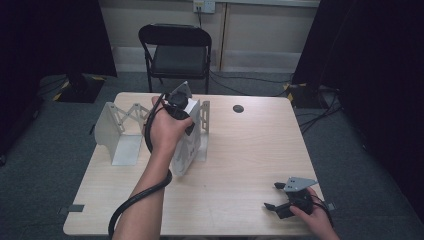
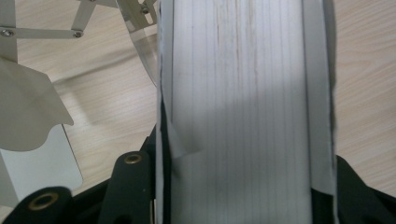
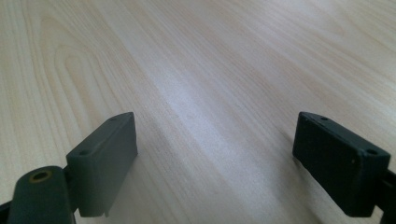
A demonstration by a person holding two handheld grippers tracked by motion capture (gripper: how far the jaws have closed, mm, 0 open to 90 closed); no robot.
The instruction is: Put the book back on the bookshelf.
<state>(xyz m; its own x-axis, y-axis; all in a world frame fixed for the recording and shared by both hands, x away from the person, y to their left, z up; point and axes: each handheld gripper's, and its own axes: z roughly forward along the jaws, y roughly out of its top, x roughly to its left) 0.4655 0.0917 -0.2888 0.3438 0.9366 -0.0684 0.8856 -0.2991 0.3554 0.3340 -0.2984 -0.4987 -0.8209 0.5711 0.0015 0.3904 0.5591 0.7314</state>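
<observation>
Dark curtains hem in a grey carpeted room, and a pale wooden table sits in the middle with one black folding chair behind it. On that table stand two grey metal bookends, a left bookend and a right bookend, joined by an extending lattice. And look at the left gripper: its jaws are clamped across the thick white book, one book only, held upright just beside the right bookend, its lower edge at or near the tabletop. The left gripper view shows the page edges running straight up between the two black jaws, covers pinched on either side.

Over at the near right corner, the right gripper rests low on the table, jaws spread wide with bare wood between them, holding nothing.

Now the risks. The grip is high on a heavy block of pages, so the book could swing or slip out if tilted. Its corner may catch the bookend's edge and shove the light rack along, since nothing steadies it. A small dark disc lies well apart.
</observation>
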